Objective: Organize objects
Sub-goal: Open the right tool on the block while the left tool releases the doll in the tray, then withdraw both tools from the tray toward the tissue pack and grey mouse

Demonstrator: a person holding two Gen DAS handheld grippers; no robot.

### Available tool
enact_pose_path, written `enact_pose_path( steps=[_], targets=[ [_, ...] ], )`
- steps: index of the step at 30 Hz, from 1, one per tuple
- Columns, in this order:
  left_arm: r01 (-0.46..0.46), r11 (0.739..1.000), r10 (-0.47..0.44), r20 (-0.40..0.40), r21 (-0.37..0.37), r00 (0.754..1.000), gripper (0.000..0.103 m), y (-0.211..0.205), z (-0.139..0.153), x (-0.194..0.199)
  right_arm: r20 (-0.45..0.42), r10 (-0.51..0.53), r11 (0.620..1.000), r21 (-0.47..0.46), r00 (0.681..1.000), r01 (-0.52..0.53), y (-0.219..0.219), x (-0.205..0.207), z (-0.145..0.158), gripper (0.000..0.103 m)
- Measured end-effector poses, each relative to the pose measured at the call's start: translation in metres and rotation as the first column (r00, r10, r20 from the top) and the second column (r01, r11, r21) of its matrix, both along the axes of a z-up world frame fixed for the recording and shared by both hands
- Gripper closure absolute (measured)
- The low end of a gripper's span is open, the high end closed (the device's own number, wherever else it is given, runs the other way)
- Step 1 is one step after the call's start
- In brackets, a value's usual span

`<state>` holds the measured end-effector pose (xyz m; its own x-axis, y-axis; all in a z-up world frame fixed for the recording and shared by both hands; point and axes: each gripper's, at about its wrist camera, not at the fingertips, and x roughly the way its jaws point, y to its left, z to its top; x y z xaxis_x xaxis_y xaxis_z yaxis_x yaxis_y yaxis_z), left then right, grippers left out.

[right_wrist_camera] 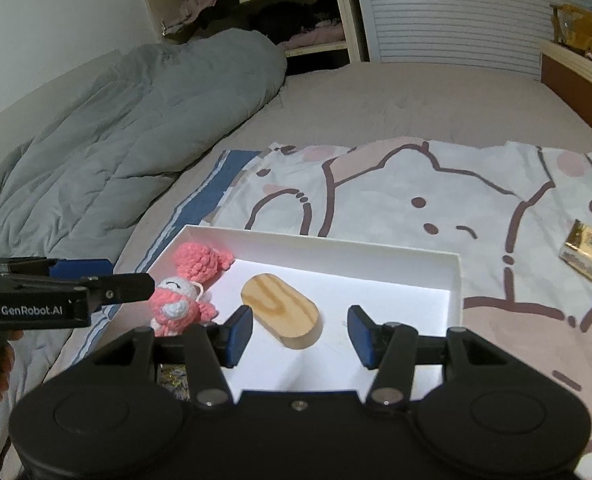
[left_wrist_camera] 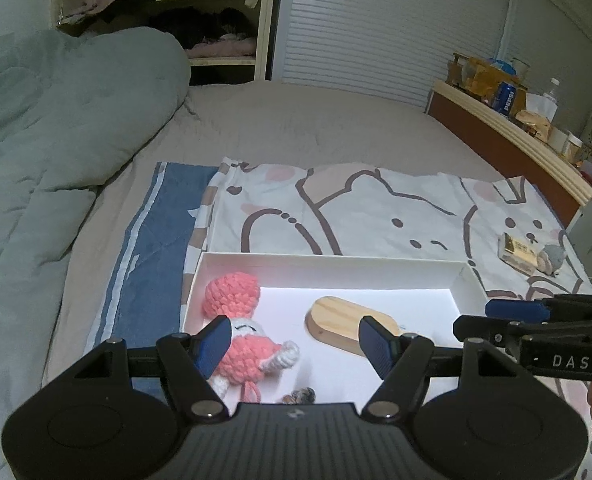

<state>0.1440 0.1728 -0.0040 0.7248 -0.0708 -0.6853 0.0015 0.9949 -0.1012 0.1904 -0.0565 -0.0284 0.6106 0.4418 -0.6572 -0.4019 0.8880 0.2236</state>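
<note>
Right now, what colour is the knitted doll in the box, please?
Pink and white doll; clearest in the right wrist view.

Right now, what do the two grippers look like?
Both are black, with two blue ribbed fingers on hinged arms held by silver bolts, plus round discs on the body. The left gripper reads "GenRobot.AI" on its side, the right gripper "DAS".

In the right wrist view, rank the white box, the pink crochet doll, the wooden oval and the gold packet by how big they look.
1. white box
2. pink crochet doll and wooden oval: about alike, not ranked
3. gold packet, cut by the frame edge, so unsure
</note>
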Motion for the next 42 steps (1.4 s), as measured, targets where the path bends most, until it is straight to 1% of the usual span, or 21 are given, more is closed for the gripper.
enact_pose_path(
  steps=[4,7,9,10,12,14,17,20,23,28,31,33,34,38,42],
  targets=[
    [-0.008,1.0,0.008,-0.003,-0.005,1.0,0.032,-0.007,0.005,-0.011,0.01,-0.002,1.0,0.001,1.0,0.002,-0.009,-0.011,0.007,0.048],
    [-0.017,1.0,0.017,-0.006,0.0,1.0,0.03,-0.012,0.009,-0.018,0.015,-0.001,1.0,-0.003,1.0,0.001,-0.016,-0.018,0.011,0.048],
    [-0.021,1.0,0.021,-0.003,0.005,1.0,0.026,-0.016,0.011,-0.023,0.019,0.001,1.0,-0.005,1.0,-0.001,-0.021,-0.023,0.014,0.046],
    [-0.023,1.0,0.023,0.0,0.01,1.0,0.022,-0.018,0.013,-0.026,0.023,0.003,1.0,-0.008,1.0,-0.002,-0.024,-0.026,0.015,0.045],
    [-0.026,1.0,0.026,0.004,0.018,1.0,0.019,-0.022,0.016,-0.031,0.031,0.006,1.0,-0.014,0.999,-0.006,-0.028,-0.031,0.017,0.041],
    [-0.029,0.999,0.029,0.009,0.022,1.0,0.013,-0.026,0.018,-0.037,0.039,0.01,1.0,-0.019,0.999,-0.009,-0.033,-0.036,0.019,0.039],
    [-0.031,0.999,0.03,0.023,0.037,0.999,0.006,-0.033,0.022,-0.046,0.048,0.018,1.0,-0.024,0.999,-0.017,-0.039,-0.043,0.021,0.034],
    [-0.035,0.999,0.034,0.032,0.036,0.999,0.0,-0.039,0.024,-0.055,0.066,0.029,0.999,-0.038,0.997,-0.026,-0.043,-0.05,0.023,0.028],
    [-0.039,0.999,0.038,0.032,0.038,0.999,0.0,-0.045,0.025,-0.062,0.084,0.039,0.999,-0.041,0.996,-0.035,-0.048,-0.056,0.025,0.025],
    [-0.048,0.998,0.047,0.043,0.044,0.998,0.0,-0.053,0.024,-0.074,0.106,0.038,0.998,-0.048,0.994,-0.033,-0.059,-0.065,0.027,0.017],
    [-0.051,0.998,0.049,0.042,0.048,0.998,0.0,-0.057,0.022,-0.08,0.11,0.033,0.998,-0.047,0.993,-0.028,-0.064,-0.068,0.028,0.011],
    [-0.055,0.997,0.053,0.044,0.054,0.998,0.0,-0.06,0.022,-0.082,0.12,0.033,0.998,-0.051,0.992,-0.027,-0.066,-0.071,0.029,0.003],
    [-0.055,0.997,0.052,0.049,0.058,0.997,0.0,-0.061,0.022,-0.085,0.13,0.032,0.998,-0.052,0.991,-0.025,-0.067,-0.073,0.029,0.0],
    [-0.06,0.997,0.057,0.057,0.049,0.997,0.0,-0.062,0.022,-0.091,0.136,0.024,0.999,-0.05,0.99,-0.017,-0.07,-0.075,0.028,0.0],
    [-0.069,0.995,0.065,0.066,0.066,0.996,0.0,-0.065,0.023,-0.095,0.142,0.025,0.998,-0.064,0.99,-0.016,-0.07,-0.076,0.026,0.0]
  ],
)
